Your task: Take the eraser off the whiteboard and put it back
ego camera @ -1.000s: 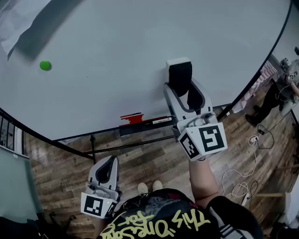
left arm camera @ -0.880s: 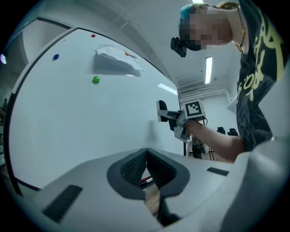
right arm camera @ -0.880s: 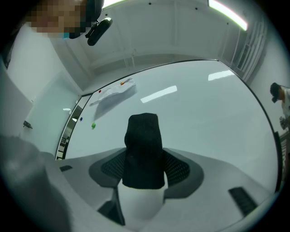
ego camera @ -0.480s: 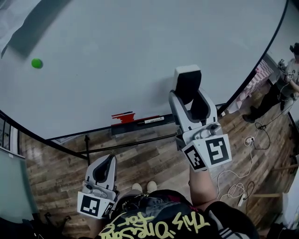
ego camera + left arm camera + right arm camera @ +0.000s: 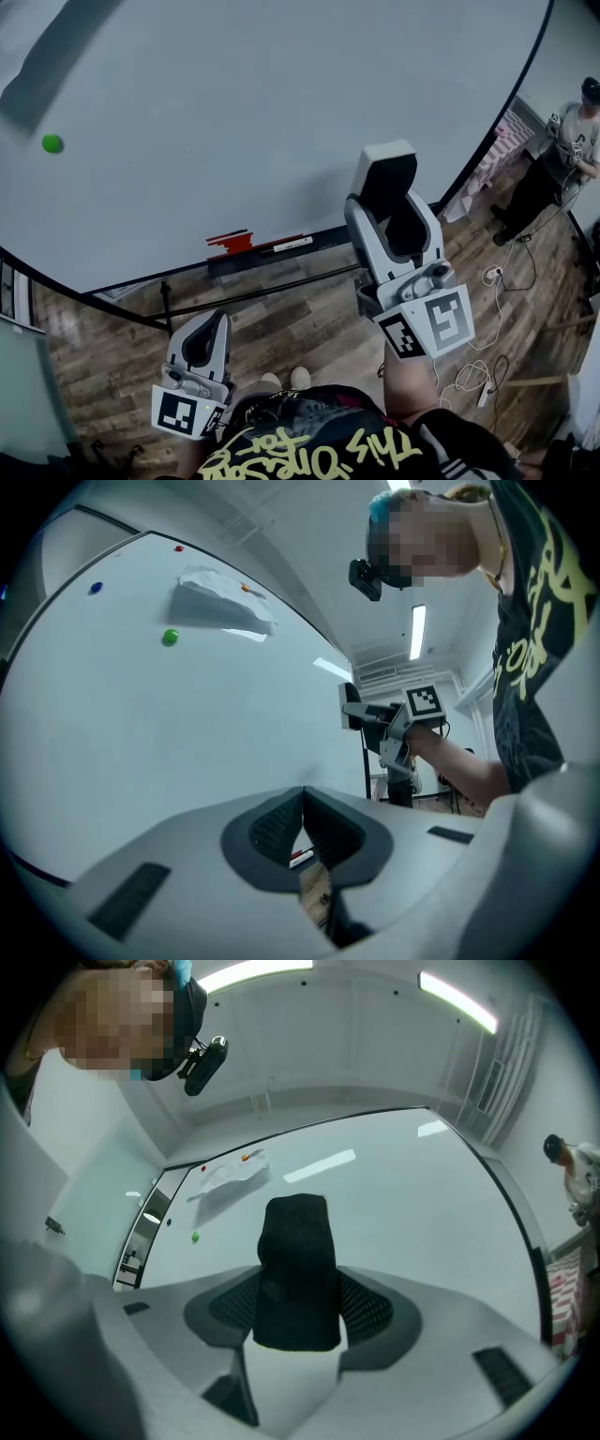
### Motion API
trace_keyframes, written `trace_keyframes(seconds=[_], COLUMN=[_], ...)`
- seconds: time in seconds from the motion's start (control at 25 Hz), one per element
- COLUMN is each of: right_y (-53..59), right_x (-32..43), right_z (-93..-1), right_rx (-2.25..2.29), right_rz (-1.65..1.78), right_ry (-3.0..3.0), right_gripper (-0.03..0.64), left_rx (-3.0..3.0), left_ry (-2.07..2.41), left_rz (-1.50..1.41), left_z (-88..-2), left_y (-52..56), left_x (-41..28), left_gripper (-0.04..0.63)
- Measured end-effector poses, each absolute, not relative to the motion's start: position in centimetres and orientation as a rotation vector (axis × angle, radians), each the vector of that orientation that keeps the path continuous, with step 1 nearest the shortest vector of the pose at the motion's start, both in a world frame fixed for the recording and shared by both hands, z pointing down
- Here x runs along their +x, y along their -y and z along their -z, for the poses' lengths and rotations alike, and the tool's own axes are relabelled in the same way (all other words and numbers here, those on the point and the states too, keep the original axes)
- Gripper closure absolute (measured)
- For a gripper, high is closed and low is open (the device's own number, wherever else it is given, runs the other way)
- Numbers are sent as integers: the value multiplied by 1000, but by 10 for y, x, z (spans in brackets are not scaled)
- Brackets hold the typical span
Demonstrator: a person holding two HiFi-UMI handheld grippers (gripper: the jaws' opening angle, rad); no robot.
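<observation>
- Filling the space ahead of both grippers is a broad white whiteboard (image 5: 234,112), standing over brown wooden floorboards (image 5: 300,319).
- The white-bodied block eraser with a black felt face (image 5: 295,1269) is clamped between the jaws of the right gripper (image 5: 389,202). It sticks out past their tips toward the board, and I cannot tell whether it touches the surface.
- To put it back well, I would keep the clamp firm and bring the eraser square to the board. The jaws should part only once it sits flat, because a tilted release could let it slide or drop.
- The right forearm reaches forward from the body, and its gripper is tipped a little upward at the board.
- The left gripper (image 5: 220,321) hangs low by the person's waist, well behind and to the left of the right one. It points level, with its jaws together on nothing.
- A red marker (image 5: 230,242) lies on the board's ledge, ahead and between the two grippers.
- A small green round magnet (image 5: 52,143) sits far out to the left.
</observation>
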State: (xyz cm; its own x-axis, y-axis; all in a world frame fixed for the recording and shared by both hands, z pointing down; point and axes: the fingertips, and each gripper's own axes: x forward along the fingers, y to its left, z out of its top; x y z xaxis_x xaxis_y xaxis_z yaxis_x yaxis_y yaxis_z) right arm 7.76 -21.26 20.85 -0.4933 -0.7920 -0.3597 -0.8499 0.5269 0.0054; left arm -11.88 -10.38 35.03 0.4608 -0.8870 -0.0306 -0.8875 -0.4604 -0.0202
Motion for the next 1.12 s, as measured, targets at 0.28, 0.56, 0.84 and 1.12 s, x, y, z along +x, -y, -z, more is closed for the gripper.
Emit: trace_keyframes(seconds=[0.28,0.56,0.84,1.12], right_y=[203,192,187,191], right_x=[96,111,120,123], right_z=[-209,-210,-211,-207], right_rx=[-1364,-1377,-1389,-1398], right_rz=[-248,-235,-224,-224], right_ry=[-2422,-2393,-2380,-2366], right_gripper=[374,374,374,374], left_rx=[-2665,-2683,-2694,-2696], left_ry=[-1588,-1550,-1531,-1530], left_rz=[-13,-18,-15,-20], left_z=[-350,-351,-350,-349], left_y=[109,114,119,121], left_x=[-114,-106,-101,-100], left_gripper=[588,588,588,588])
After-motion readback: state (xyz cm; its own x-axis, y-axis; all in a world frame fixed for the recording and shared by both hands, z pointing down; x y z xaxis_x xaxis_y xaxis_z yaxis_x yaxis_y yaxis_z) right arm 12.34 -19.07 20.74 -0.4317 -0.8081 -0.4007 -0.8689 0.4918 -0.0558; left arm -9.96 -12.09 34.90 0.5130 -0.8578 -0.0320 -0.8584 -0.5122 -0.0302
